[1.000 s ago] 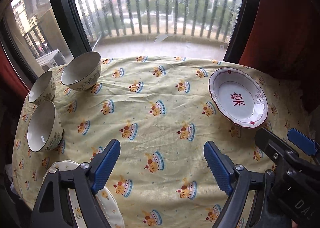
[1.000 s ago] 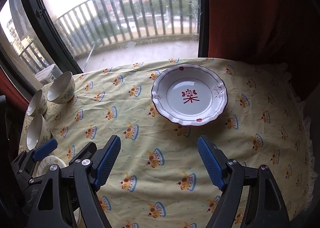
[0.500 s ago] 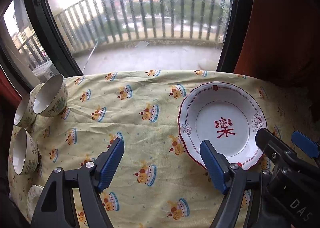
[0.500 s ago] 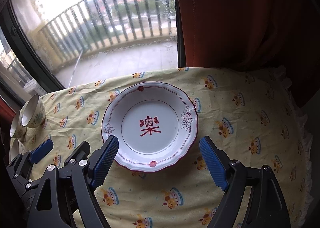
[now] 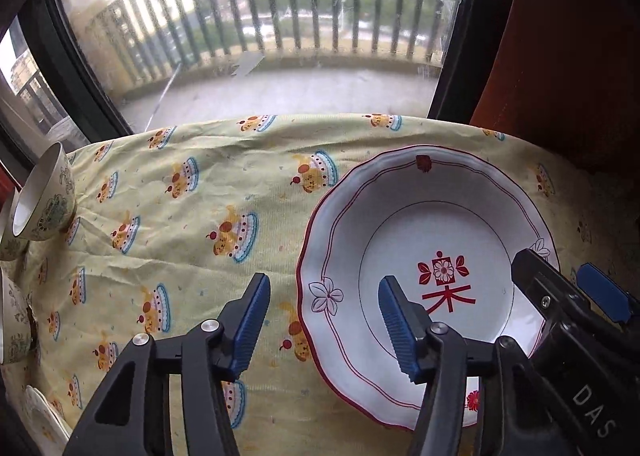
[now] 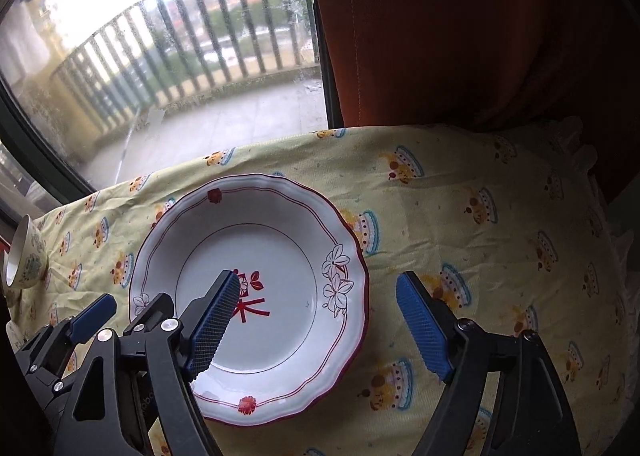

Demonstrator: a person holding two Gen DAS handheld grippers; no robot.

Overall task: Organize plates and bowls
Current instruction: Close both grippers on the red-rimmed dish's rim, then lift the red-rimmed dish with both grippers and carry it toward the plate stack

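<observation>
A white scalloped plate with a red rim and a red character lies on the yellow patterned tablecloth; it also shows in the right wrist view. My left gripper is open and straddles the plate's left rim, one finger over the plate and one over the cloth. My right gripper is open and straddles the plate's right rim in the same way. Patterned bowls stand at the table's left edge, partly cut off; one shows in the right wrist view.
A pale plate peeks in at the lower left corner. A window with a balcony railing runs behind the table. A red-brown curtain hangs at the back right. The tablecloth's right edge drops off.
Both grippers have moved right and closer to the red-rimmed plate, which now fills the lower views. Each gripper now has one finger over the plate. The bowls have slid to the left edge.
</observation>
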